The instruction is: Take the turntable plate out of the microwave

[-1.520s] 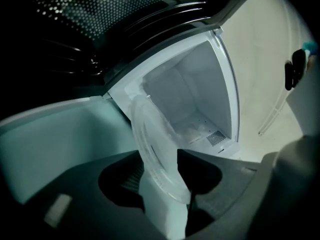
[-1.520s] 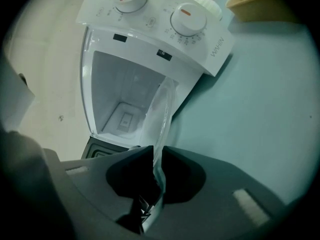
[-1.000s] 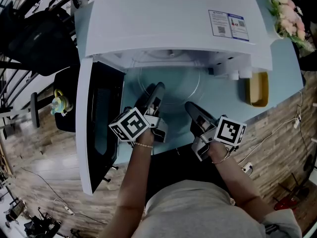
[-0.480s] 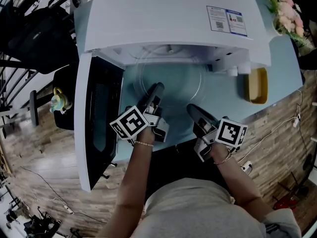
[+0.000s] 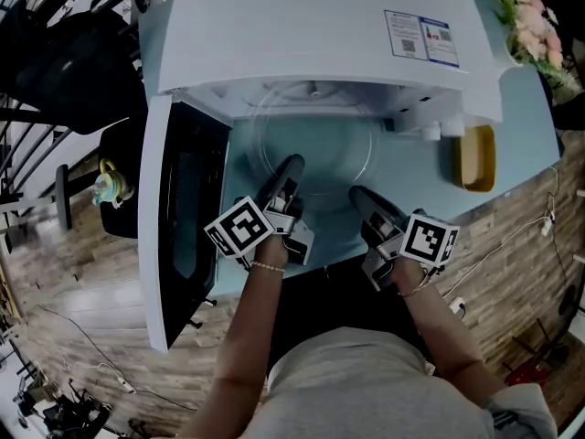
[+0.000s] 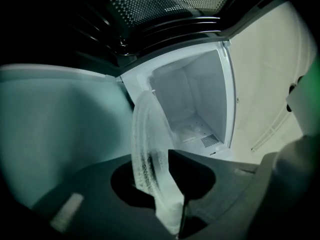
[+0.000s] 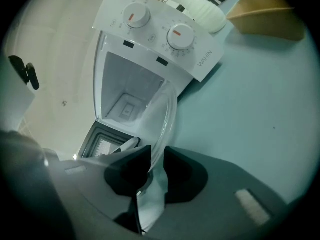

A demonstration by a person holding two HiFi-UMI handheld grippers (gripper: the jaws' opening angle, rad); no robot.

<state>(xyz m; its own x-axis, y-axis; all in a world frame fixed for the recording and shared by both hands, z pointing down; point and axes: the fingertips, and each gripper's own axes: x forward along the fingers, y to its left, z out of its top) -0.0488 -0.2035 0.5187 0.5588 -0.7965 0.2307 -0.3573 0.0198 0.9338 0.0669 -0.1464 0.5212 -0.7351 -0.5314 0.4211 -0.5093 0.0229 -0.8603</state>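
Observation:
The clear glass turntable plate (image 5: 315, 140) lies level in front of the open white microwave (image 5: 311, 35), over the light blue table (image 5: 416, 176). My left gripper (image 5: 291, 165) is shut on the plate's near rim; in the left gripper view the glass plate (image 6: 147, 134) runs between the left gripper's (image 6: 160, 171) jaws, with the empty oven cavity behind. My right gripper (image 5: 356, 193) is at the near right rim. Its jaws have just been opening. In the right gripper view the plate (image 7: 164, 111) still stands between the right gripper's (image 7: 156, 156) jaws, and they stand a little off the glass.
The microwave door (image 5: 183, 227) hangs open to the left, close beside my left arm. The control panel with two knobs (image 7: 165, 39) is on the right. A tan dish (image 5: 473, 158) sits on the table at right, with flowers (image 5: 535, 26) behind. The table's front edge runs just under both grippers.
Hardly anything differs: both grippers stay at the plate's near rim and the plate keeps its place. The right gripper has edged slightly to the right.

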